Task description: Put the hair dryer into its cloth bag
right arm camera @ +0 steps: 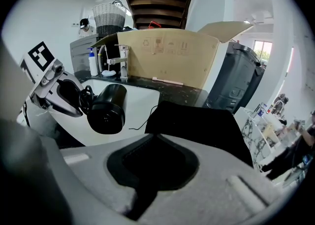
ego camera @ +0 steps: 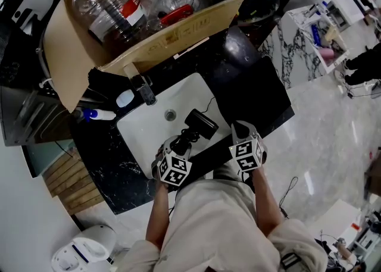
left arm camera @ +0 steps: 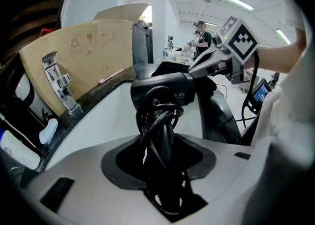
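Observation:
The black hair dryer (ego camera: 199, 125) hangs over the white sink (ego camera: 143, 131), nozzle toward the back right. My left gripper (ego camera: 182, 142) is shut on its handle, where the black cord is wound (left arm camera: 160, 135); the barrel (left arm camera: 165, 90) shows above the jaws. The black cloth bag (ego camera: 253, 95) lies flat on the black counter to the right of the sink. My right gripper (ego camera: 241, 129) is shut on the bag's near edge, and dark cloth fills its jaws (right arm camera: 152, 167). From there the bag (right arm camera: 197, 125) spreads away, with the dryer (right arm camera: 107, 110) to its left.
A chrome faucet (ego camera: 143, 89) and a soap bottle (ego camera: 98, 114) stand behind the sink. Behind them, an open cardboard box (ego camera: 172, 36) holds plastic bottles. A grey bin (right arm camera: 241, 83) stands past the counter's far right. The counter's front edge runs just below both grippers.

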Motion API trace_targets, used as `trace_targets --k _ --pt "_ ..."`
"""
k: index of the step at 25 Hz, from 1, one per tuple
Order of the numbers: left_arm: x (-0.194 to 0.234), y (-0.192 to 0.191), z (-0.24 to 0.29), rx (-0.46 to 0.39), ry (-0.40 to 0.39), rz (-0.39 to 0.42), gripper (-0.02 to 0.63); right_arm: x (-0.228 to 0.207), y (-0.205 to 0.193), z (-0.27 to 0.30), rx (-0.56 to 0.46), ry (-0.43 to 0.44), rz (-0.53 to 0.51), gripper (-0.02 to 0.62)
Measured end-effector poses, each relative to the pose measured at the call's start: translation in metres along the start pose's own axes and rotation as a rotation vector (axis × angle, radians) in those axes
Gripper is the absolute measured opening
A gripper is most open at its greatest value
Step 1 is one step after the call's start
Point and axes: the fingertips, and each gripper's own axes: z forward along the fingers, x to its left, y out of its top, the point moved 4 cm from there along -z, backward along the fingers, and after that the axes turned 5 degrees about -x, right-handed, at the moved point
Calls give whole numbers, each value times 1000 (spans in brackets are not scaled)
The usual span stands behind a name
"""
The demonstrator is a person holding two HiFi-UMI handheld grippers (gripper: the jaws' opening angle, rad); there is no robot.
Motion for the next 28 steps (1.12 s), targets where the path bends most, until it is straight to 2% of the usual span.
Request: trace_targets --k 11,21,28 --pt "-5 12 -3 -27 -34 30 179 -33 18 -21 -60 -84 86 15" --pt "-25 37 0 -61 -143 108 179 -36 40 -35 -127 -80 109 15" --pt "-33 49 9 -63 -190 148 179 -36 46 -42 -149 -78 108 15"
